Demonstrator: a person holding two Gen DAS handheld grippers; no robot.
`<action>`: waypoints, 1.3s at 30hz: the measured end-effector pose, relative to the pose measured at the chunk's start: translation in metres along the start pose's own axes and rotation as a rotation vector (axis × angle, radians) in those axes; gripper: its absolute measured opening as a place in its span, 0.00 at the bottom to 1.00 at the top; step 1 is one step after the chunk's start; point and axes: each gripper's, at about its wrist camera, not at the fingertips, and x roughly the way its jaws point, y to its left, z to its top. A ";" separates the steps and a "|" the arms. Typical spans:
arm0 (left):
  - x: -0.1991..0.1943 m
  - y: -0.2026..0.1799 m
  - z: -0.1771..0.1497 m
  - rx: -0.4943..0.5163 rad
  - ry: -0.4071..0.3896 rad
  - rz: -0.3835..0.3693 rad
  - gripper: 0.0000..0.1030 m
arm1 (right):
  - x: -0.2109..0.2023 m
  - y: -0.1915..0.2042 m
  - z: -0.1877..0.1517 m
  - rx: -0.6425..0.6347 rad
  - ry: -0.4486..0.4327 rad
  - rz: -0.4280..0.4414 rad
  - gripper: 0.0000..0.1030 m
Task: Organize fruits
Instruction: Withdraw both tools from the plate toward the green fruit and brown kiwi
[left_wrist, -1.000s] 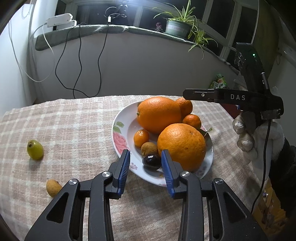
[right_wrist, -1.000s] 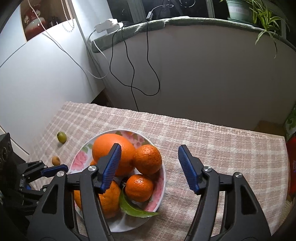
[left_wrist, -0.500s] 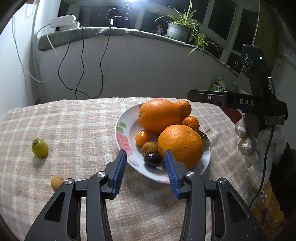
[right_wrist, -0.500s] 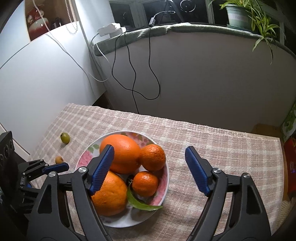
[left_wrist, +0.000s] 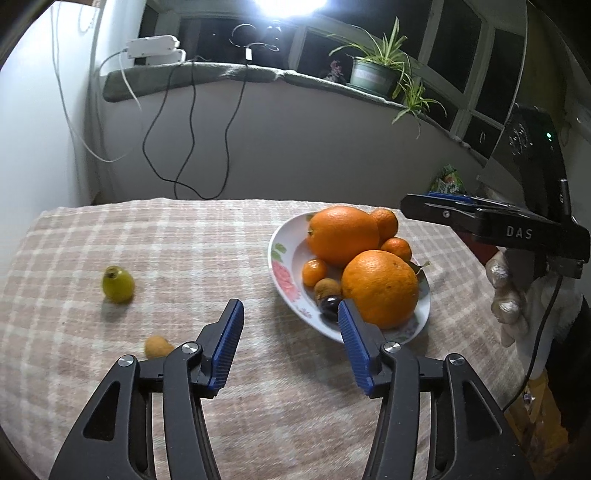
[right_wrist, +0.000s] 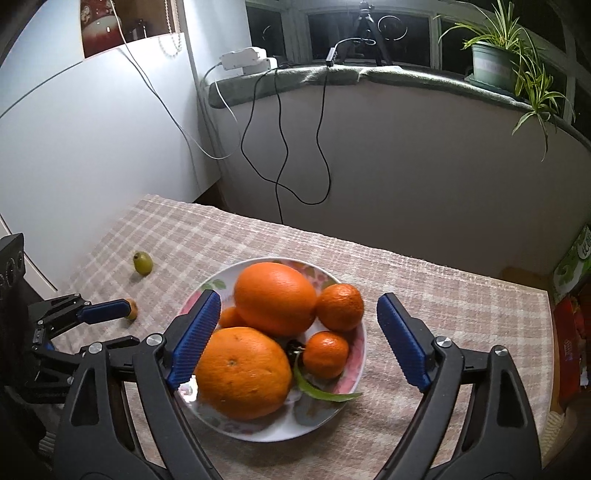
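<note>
Checked tablecloth (left_wrist: 184, 240), plate (right_wrist: 354, 354) rim partly hidden by oranges (right_wrist: 242, 373), both grippers' jaws spread, empty.

Left wrist cam sits low over the surface (left_wrist: 184, 240), looking fwd between its jaws toward the windowsill, plate (left_wrist: 284, 273) close at right. Right wrist cam is higher, tilted down on the plate (right_wrist: 354, 369) from the opposite side. Both share plate, green fruit (left_wrist: 118, 284) (right_wrist: 143, 263), sill plant (left_wrist: 373, 70) (right_wrist: 495, 62).
</note>
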 end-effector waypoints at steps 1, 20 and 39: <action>-0.003 0.003 -0.001 -0.004 -0.004 0.003 0.51 | -0.001 0.003 0.000 -0.002 -0.002 -0.001 0.86; -0.036 0.088 -0.014 -0.104 -0.037 0.133 0.51 | -0.012 0.092 -0.010 -0.117 -0.034 0.137 0.86; -0.026 0.143 -0.011 -0.196 -0.030 0.125 0.49 | 0.035 0.176 -0.036 -0.208 0.073 0.271 0.69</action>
